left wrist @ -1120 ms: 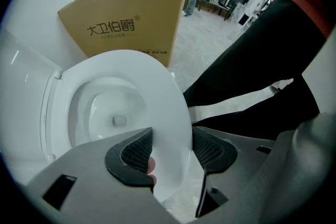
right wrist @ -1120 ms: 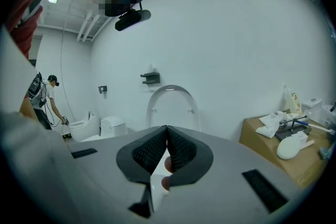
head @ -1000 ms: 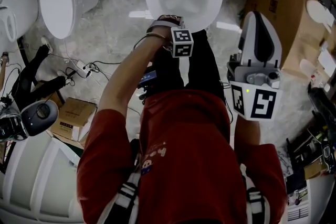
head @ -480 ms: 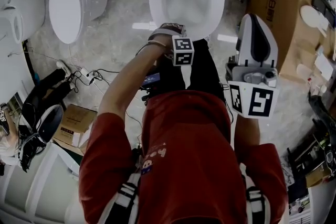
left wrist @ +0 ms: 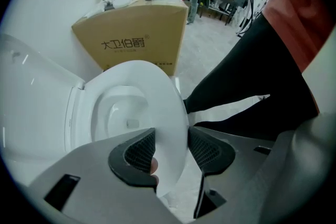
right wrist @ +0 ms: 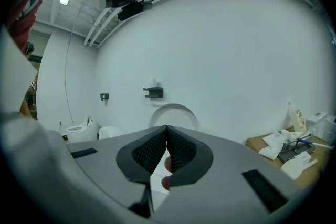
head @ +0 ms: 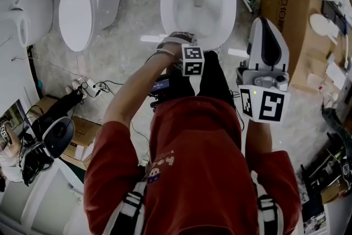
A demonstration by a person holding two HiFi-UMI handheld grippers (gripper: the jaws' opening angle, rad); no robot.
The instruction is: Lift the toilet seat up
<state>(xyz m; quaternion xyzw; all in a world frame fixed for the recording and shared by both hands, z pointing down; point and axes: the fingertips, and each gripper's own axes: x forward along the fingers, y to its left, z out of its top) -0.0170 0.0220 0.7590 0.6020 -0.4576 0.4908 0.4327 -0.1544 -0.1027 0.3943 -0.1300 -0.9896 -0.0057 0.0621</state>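
The white toilet seat [head: 167, 7] rings the bowl of the toilet at the top middle of the head view. My left gripper [head: 184, 48] points straight down at the seat's front edge. In the left gripper view the seat [left wrist: 157, 92] stands tilted up off the bowl, its front rim between the two pads. The left gripper [left wrist: 170, 140] has just been closing its jaws, and both pads press on that rim. My right gripper [head: 268, 23] hangs to the right of the toilet, apart from it. It faces a bare white wall, and the right gripper [right wrist: 167, 128] is shut with nothing held.
A second white toilet [head: 77, 8] stands at the left, with another white fixture [head: 25, 16] beyond it. A big cardboard box [head: 297, 8] stands right of the toilet. Cables and a power strip [head: 82, 87] lie on the floor at the left. The person's dark trouser legs [head: 212, 82] stand at the bowl's front.
The head view has swung so that the toilet sits lower in the picture and its back part shows. The left gripper has stayed at the seat's front edge, and both grippers have risen a little.
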